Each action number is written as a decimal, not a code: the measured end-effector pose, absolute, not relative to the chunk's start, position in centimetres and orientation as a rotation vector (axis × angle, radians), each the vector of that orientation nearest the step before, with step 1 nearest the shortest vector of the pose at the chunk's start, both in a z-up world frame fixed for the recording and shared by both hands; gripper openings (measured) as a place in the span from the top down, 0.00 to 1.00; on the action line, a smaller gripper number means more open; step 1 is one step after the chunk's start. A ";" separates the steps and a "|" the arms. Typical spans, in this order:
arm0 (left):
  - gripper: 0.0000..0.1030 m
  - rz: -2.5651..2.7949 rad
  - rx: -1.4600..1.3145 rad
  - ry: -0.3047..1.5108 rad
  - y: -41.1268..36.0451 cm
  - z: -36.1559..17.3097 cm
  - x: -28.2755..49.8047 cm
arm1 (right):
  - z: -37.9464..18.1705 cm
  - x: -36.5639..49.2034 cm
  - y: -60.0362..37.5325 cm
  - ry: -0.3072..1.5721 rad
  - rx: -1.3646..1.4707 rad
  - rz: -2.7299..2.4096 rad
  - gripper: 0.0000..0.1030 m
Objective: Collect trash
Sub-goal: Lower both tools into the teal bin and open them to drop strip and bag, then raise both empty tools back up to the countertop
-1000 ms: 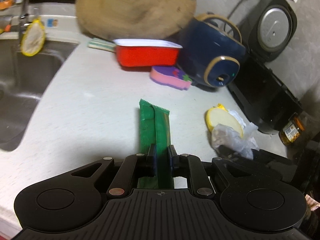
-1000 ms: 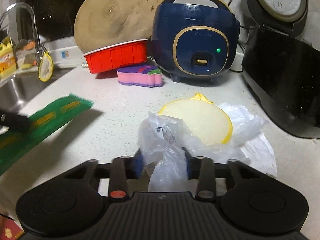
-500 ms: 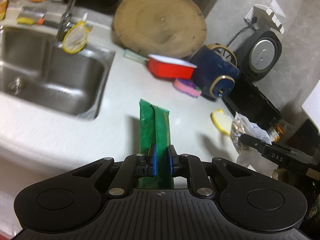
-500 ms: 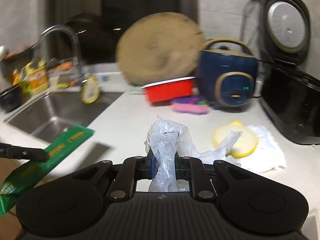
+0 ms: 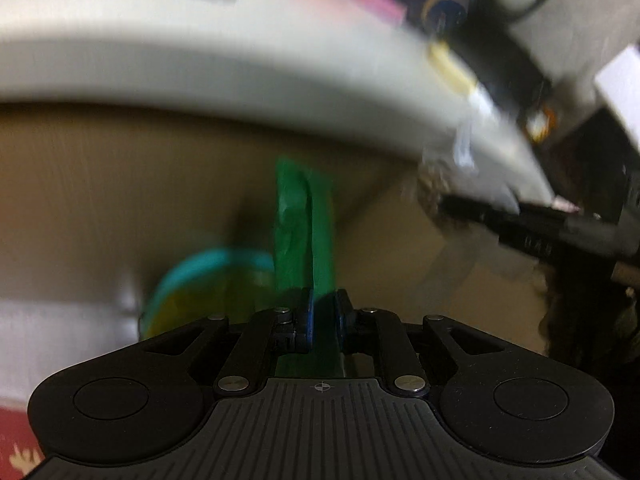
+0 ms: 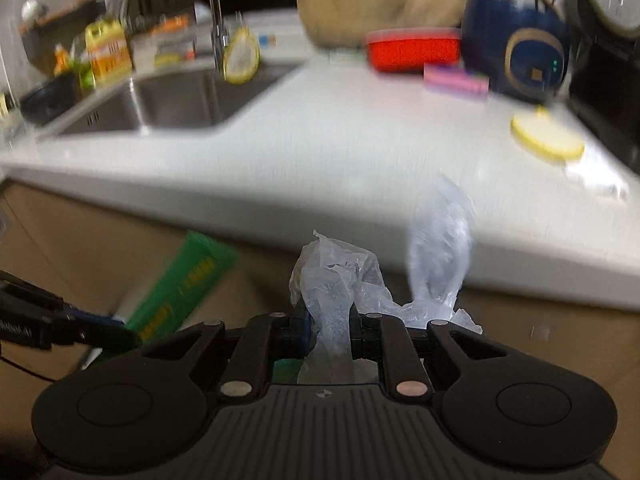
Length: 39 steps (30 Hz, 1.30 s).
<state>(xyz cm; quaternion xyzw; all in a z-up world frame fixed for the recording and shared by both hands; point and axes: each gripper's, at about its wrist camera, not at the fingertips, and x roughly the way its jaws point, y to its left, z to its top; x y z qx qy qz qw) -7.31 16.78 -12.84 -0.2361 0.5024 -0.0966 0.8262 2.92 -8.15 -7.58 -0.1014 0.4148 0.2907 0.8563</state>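
Two wrist views, both blurred, looking down past the front edge of a white table (image 6: 340, 152) toward brown cabinet fronts.

Partway through the collecting, by the look of it: two pieces of trash lifted clear of the table and held in the air in front of it, neither one dropped anywhere yet.

Lower centre of the left view: left gripper (image 5: 323, 308), jaws narrow, just squeezed tighter onto a green wrapper (image 5: 304, 220) pinched between the blue pads. Long, flat, glossy green, with a seam down its middle, standing straight up out of the jaws; yellow print along its face in the right view.

Lower centre of the right view: right gripper (image 6: 330, 320), jaws narrow, just drawn closer, gripping a clear plastic bag (image 6: 332, 280). Thin, crumpled, see-through film, bunched at the pinch, with a loose tail flaring up to the right.

Lower left of the left view, behind the wrapper: a teal-rimmed round shape (image 5: 208, 264) with a yellowish inside, possibly a bin, too blurred to say.

Left to do, as a judgement: releasing both pieces into a bin. Also perhaps the crumpled white sheet (image 6: 596, 176) at the right edge of the table, under a round yellow pad (image 6: 546, 140); trash or not, impossible to tell.
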 end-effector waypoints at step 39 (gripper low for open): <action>0.84 0.176 -0.656 1.008 21.2 -18.6 -9.9 | -17.9 0.4 -8.7 1.151 -0.276 0.628 0.67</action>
